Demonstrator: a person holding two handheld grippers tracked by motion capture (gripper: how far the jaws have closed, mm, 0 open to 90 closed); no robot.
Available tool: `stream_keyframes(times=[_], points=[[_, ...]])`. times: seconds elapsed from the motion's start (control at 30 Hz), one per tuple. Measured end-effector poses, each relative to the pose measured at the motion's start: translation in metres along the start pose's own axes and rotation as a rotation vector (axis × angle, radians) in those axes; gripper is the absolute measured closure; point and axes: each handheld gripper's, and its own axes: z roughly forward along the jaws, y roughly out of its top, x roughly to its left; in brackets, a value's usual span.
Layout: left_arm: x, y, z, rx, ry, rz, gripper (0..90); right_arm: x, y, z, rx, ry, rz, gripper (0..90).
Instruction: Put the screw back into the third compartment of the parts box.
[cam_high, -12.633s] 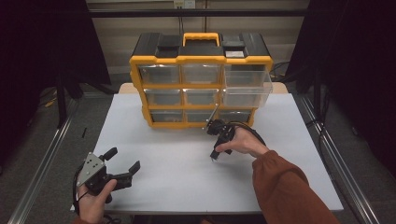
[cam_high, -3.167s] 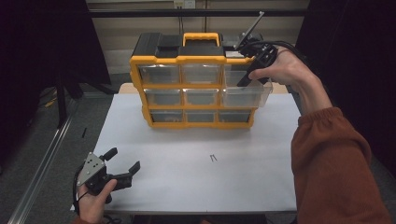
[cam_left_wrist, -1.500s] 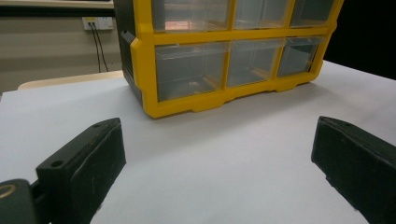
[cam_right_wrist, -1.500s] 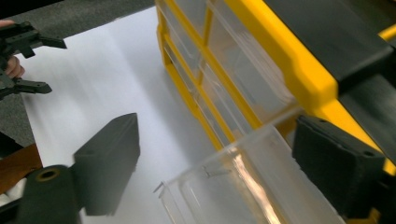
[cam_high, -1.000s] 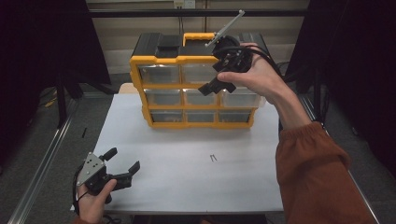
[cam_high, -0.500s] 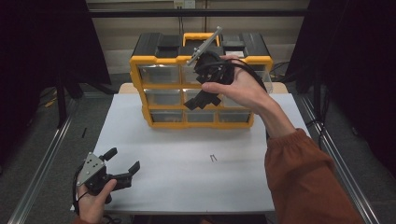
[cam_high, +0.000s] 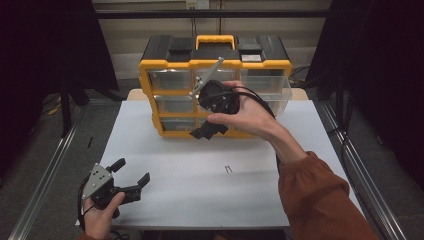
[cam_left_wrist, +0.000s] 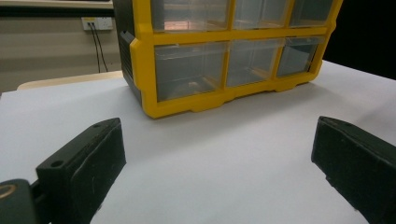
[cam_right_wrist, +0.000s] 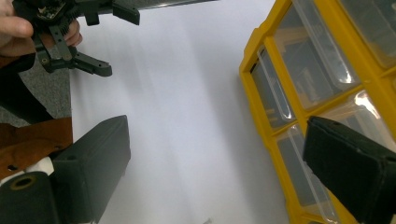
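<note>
A yellow and black drawer organizer (cam_high: 216, 64) stands at the back of the white table (cam_high: 175, 165); its yellow frame (cam_left_wrist: 140, 60) also faces the left gripper view. Its top right clear drawer (cam_high: 274, 93) sticks out a little. My right gripper (cam_high: 209, 125) hangs in the air in front of the organizer's middle drawers, open with nothing between its jaws (cam_right_wrist: 217, 140). Beside it is the organizer's yellow front (cam_right_wrist: 261, 63). My left gripper (cam_high: 131, 172) rests open and empty at the table's front left corner (cam_left_wrist: 217, 140); the right gripper view has it far off (cam_right_wrist: 114, 39).
A small metal staple-like piece (cam_high: 228, 169) lies on the table right of centre. Metal rails (cam_high: 45, 170) run along both sides of the table, and dark curtains hang left and right. A cable (cam_high: 260, 100) trails from the right gripper over the hand.
My right gripper has swung from the organizer's top right corner leftward and down, and now hangs before the middle drawers. The left gripper has stayed put.
</note>
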Motion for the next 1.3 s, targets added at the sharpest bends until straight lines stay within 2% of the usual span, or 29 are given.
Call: stream_keyframes(times=[0.27, 0.43, 0.8, 0.93, 1.2, 1.3], points=[[0.0, 0.0, 0.0, -0.003, 0.004, -0.001, 2.8, 0.008, -0.015, 0.016, 0.019, 0.012, -0.004, 7.6], [-0.001, 0.0, 0.0, -0.002, -0.001, -0.003, 2.8, 0.011, -0.028, 0.032, 0.041, 0.005, 0.006, 8.2], [0.0, 0.0, 0.0, -0.003, 0.001, -0.005, 2.8, 0.012, -0.056, 0.068, 0.094, 0.039, 0.029, 7.6], [0.0, 0.0, 0.0, -0.001, 0.002, 0.001, 2.8, 0.01, -0.069, 0.078, 0.122, 0.04, 0.048, 8.0], [-0.001, 0.0, 0.0, -0.001, 0.0, -0.003, 2.8, 0.003, -0.095, 0.102, 0.212, 0.05, 0.096, 7.9], [-0.001, 0.0, 0.0, -0.002, 0.0, -0.003, 2.8, 0.0, -0.103, 0.108, 0.242, 0.058, 0.099, 7.4]])
